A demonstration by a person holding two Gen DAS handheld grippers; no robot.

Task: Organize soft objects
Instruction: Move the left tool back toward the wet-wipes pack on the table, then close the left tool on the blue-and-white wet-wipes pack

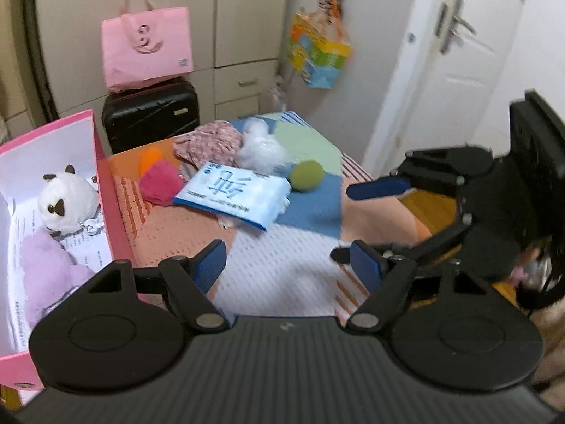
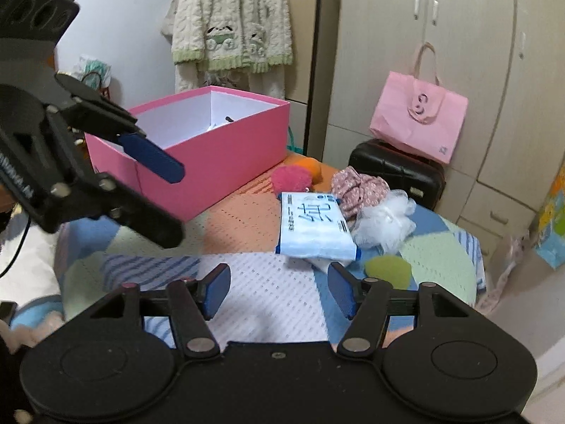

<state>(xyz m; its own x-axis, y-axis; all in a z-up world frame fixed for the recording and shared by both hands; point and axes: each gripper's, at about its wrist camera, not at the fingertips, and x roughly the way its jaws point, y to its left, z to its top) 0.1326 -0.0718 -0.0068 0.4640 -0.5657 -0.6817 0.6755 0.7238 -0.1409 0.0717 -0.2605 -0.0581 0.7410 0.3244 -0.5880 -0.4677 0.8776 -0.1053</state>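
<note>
Both tools hang over the patchwork cloth (image 2: 268,282) on the tabletop, and both are spread wide with nothing between their blue pads. The left tool (image 1: 289,265) is just beside the pink box (image 1: 102,176), which stands at the left end. The right tool (image 2: 279,291) points toward the heap of soft things.

Inside the box I can see a white plush toy (image 1: 67,201) and a purple plush (image 1: 46,268) lying on paper, so part of the sorting looks done. Left on the cloth are a tissue pack (image 2: 314,226), a red pompom (image 2: 291,178) with an orange ball (image 2: 312,166) touching it from behind, a floral cloth (image 2: 360,187), a white mesh puff (image 2: 385,222) and a green ball (image 2: 388,270).

The green ball lies nearest the right tool, just past its right-hand pad, so I judge it the likely next pick. To do it well, centre the pads on either side of the ball, come down low to the cloth, and close gently; a round soft thing may squirt out if pinched off-centre. The tissue pack overlaps something white beneath it, so lift clear of that corner.
</note>
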